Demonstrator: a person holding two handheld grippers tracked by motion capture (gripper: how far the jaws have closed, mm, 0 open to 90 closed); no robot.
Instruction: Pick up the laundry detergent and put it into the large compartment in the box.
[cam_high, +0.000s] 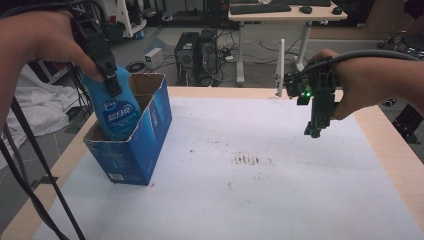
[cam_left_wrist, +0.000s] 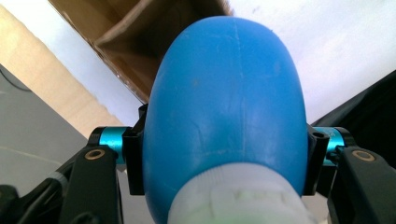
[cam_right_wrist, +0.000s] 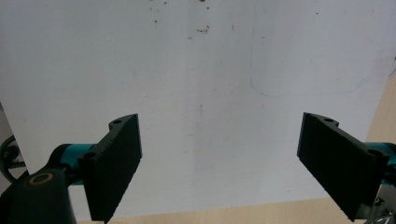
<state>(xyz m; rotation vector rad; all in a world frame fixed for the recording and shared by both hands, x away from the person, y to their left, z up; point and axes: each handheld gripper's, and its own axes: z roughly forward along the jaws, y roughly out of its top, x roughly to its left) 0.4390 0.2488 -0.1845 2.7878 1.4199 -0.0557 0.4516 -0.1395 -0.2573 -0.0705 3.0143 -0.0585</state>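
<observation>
While the right gripper (cam_right_wrist: 219, 163) gapes empty, the left gripper (cam_left_wrist: 224, 161) clamps a blue bottle (cam_high: 116, 107) — half inside the carton (cam_high: 145, 145).

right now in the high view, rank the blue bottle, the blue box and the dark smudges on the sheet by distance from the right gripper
1. Dark smudges: mid-sheet, below and left of the right gripper.
2. Blue box: at the table's left edge, open-topped.
3. Blue bottle: in the box's far-left side, clamped by the left gripper.

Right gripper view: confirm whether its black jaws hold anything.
No: the right gripper has its jaws wide apart over the white table sheet, nothing between.
</observation>
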